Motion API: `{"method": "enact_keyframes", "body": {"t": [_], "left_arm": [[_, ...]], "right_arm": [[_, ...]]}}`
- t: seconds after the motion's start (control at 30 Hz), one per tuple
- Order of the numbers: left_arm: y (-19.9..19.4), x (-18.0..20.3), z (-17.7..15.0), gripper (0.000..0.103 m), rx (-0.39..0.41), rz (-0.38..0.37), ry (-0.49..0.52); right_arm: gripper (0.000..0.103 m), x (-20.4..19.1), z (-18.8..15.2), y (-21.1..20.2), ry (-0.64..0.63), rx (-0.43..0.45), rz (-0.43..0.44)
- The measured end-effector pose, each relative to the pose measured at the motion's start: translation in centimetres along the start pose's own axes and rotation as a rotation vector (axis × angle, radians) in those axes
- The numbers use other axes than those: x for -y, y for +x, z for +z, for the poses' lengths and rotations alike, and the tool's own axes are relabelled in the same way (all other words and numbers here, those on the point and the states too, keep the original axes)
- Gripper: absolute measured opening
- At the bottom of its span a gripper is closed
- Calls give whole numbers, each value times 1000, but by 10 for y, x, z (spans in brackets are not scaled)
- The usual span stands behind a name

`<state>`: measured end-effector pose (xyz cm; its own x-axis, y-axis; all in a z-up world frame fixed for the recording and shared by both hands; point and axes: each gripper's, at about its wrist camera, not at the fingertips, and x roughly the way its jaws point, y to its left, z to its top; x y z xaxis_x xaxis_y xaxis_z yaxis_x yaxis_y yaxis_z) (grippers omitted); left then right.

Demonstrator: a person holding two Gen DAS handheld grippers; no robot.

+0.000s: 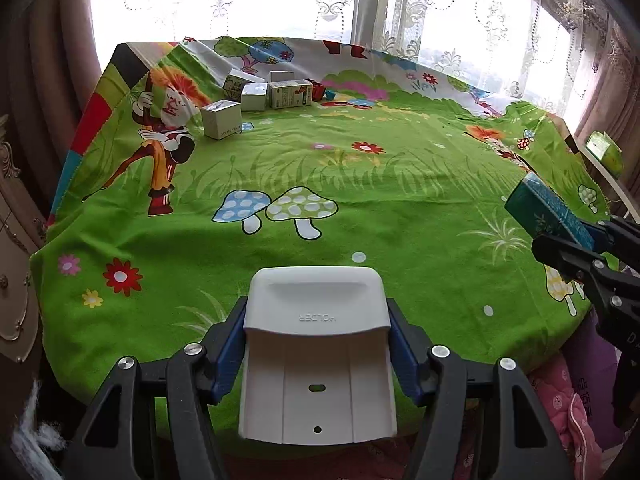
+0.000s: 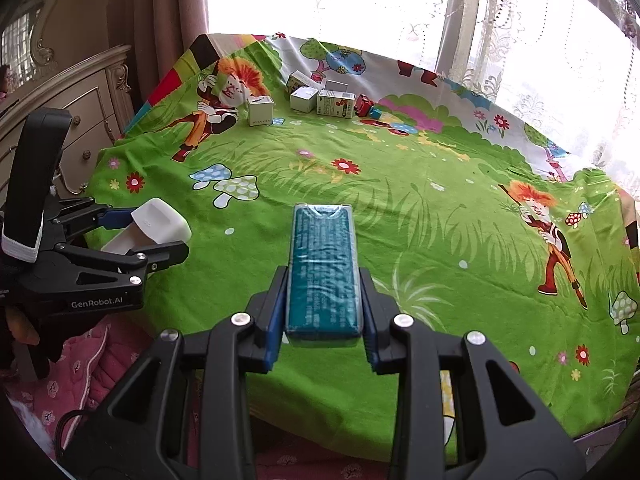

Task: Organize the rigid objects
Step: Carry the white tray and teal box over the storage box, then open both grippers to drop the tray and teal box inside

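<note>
My left gripper [image 1: 318, 316] is shut on a white plastic holder [image 1: 318, 364], clamped by its two side walls, above the near edge of the green cartoon tablecloth [image 1: 360, 208]. The right wrist view shows this holder [image 2: 160, 220] and the left gripper [image 2: 154, 236] at the left. My right gripper [image 2: 324, 280] is shut on a teal box in clear wrap [image 2: 324, 264], which points away from me over the cloth. The teal box [image 1: 540, 204] also shows at the right edge of the left wrist view. Several small cartons [image 1: 276, 94] [image 2: 320, 100] stand grouped at the far left.
A white cube box [image 1: 221, 119] [image 2: 260, 111] stands nearest of the group, and a small red toy [image 2: 364, 105] lies at its right end. A cream dresser [image 2: 80, 100] stands left of the table. A green packet [image 1: 604, 150] sits beyond the right edge. Pink bedding [image 1: 560, 400] lies below.
</note>
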<state>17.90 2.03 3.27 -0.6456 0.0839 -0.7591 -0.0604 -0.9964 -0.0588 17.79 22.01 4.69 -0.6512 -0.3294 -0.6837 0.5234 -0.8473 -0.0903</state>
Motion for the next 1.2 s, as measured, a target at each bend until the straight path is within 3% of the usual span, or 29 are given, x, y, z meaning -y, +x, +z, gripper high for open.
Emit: {"method": "enact_keyframes", "body": {"t": [0.3,0.6,0.93,1.2], "left_arm": [[-35,57,2,64,47,-89,123],[-53,141,-5,64,30,-209,323],[-60,250,-12,64,-22,-387,560],[-59,337,-36,64,-67,-501,738]], "right_arm": [[37,32,-36,-64,59,44,-67],[37,81,-89,-117,158,51,-178],[37,145,-155,-157,321,12,-330],[37,186,-206,-186,430,-45,-453]]}}
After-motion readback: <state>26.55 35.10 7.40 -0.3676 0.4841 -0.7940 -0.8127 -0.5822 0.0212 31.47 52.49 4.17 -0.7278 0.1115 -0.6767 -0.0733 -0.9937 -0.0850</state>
